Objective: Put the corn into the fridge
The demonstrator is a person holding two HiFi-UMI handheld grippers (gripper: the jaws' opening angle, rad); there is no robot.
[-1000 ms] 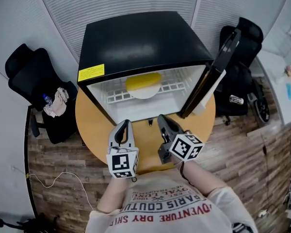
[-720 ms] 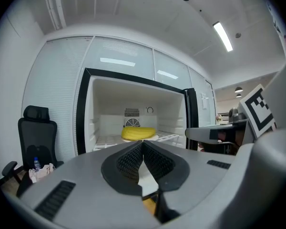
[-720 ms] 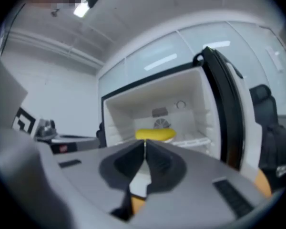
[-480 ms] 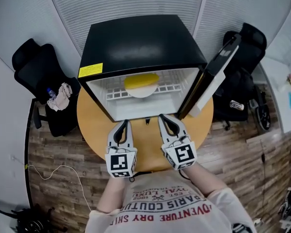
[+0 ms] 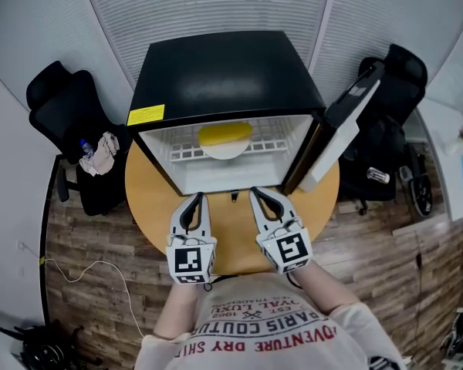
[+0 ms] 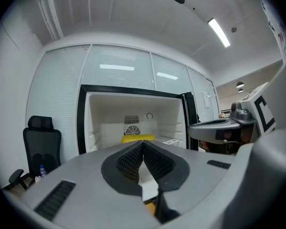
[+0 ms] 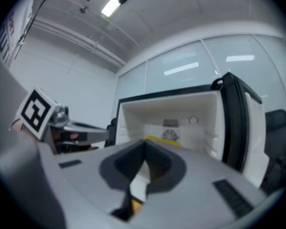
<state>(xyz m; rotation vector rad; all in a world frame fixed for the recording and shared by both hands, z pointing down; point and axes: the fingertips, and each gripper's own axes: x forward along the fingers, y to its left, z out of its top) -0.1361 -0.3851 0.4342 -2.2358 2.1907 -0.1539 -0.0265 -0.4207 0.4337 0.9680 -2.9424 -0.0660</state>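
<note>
Just rolled the right gripper (image 5: 261,196) back upright beside the left gripper (image 5: 194,200), over the table's (image 5: 150,199) near edge. Jaws on both pressed together, empty. Corn (image 5: 225,133) on its plate (image 5: 226,151) inside the fridge (image 5: 224,75): looks delivered, door (image 5: 343,129) not yet closed.

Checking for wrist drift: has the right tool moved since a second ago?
Yes. The right tool rolled: its marker cube, earlier tipped toward the open fridge door, now faces up.
</note>
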